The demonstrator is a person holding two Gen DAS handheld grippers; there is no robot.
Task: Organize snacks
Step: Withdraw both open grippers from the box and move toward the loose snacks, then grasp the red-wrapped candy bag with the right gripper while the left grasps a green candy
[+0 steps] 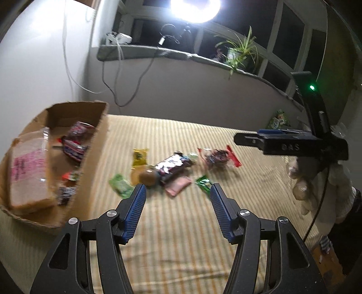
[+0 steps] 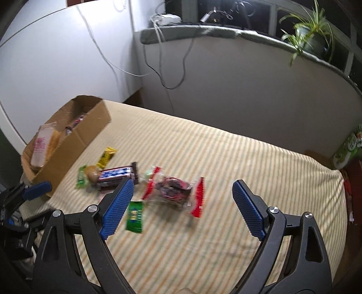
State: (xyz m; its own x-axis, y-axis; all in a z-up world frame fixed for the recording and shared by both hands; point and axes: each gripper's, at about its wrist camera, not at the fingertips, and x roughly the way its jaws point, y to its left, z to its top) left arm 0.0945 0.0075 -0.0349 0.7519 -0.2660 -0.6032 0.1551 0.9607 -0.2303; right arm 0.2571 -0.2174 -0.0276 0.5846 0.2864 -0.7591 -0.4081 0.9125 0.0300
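Both tools are empty. The left gripper (image 1: 177, 192) stands with its blue ribbed pads well apart and nothing between them; the right gripper (image 2: 183, 192) is spread wider still, likewise holding nothing.

The loose snacks lie ahead of and below both grippers on the striped cream cloth (image 2: 226, 237). Directly beyond the right gripper's open jaws lies the clear packet with red sealed ends (image 2: 175, 192), its long axis running roughly across the jaw line, red ends to either side. A small green sachet (image 2: 135, 217) lies just beside that gripper's left-hand pad. In my judgement the right gripper is the nearer to the clear packet and is lined up on it.

Ahead of the left gripper sit a dark foil-wrapped bar (image 1: 173, 168), a pink flat packet (image 1: 177, 187), a round brown item (image 1: 148, 177), a yellow sachet (image 1: 139, 156) and two green sachets. The open brown cardboard box (image 1: 90, 156), already holding a bagged loaf of sliced bread (image 1: 28, 171) and several wrapped bars, stands to the left of the left gripper, close by.

The room is dim, lit by a bright lamp (image 1: 194, 9) above a grey sill carrying a potted plant (image 2: 310, 36).
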